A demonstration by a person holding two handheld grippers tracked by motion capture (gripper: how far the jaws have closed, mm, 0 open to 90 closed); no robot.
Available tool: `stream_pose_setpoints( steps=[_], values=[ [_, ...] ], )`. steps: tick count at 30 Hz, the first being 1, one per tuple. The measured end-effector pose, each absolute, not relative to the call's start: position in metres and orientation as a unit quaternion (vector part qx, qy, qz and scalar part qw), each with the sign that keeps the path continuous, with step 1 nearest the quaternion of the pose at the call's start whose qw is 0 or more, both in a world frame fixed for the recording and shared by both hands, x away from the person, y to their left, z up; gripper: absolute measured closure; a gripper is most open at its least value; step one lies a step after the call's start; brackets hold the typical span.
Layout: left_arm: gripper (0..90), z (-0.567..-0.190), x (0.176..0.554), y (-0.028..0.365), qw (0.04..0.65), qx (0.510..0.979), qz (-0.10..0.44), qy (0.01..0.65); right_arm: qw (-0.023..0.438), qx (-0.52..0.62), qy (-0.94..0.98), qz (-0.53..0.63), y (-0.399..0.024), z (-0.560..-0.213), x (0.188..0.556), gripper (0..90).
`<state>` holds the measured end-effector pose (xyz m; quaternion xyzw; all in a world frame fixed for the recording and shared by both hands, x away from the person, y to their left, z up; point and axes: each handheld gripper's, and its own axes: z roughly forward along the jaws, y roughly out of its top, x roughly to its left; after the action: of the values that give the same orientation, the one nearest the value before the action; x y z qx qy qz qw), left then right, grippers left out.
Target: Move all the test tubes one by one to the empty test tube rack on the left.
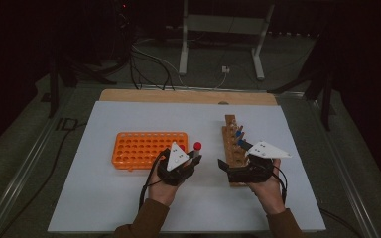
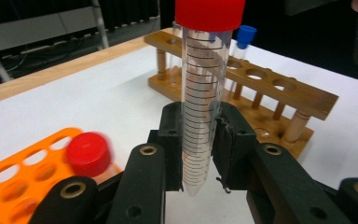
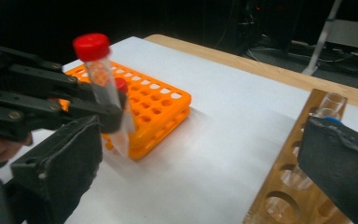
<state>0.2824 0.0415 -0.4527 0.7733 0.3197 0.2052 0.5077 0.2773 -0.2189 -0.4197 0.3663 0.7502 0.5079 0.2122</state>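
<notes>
High view: the left gripper (image 1: 191, 161) holds a red-capped tube (image 1: 197, 146) just right of the orange rack (image 1: 149, 148); the right gripper (image 1: 238, 156) rests over the wooden rack (image 1: 234, 148); left gripper view: both jaws pinch the upright tube (image 2: 204, 98), the wooden rack (image 2: 279, 93) behind it; right gripper view: jaws spread wide, nothing between; the tube (image 3: 103, 88) stands clamped before the orange rack (image 3: 163, 109)

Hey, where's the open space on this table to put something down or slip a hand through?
Bare white board runs along the far edge behind the orange rack and wooden rack, and along the near edge around the forearms. The strip between the racks is crowded: the left gripper holds a red-capped tube there, beside the right gripper.
</notes>
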Motion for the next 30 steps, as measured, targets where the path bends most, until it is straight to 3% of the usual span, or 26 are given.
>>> stream_pose_setpoints(
  steps=[30],
  values=[
    [74.9,-0.470,0.295,0.086,0.498,0.746,0.244,0.368,0.216,0.377,0.747,0.503,-0.224,-0.422,0.280,0.4]
  ],
)
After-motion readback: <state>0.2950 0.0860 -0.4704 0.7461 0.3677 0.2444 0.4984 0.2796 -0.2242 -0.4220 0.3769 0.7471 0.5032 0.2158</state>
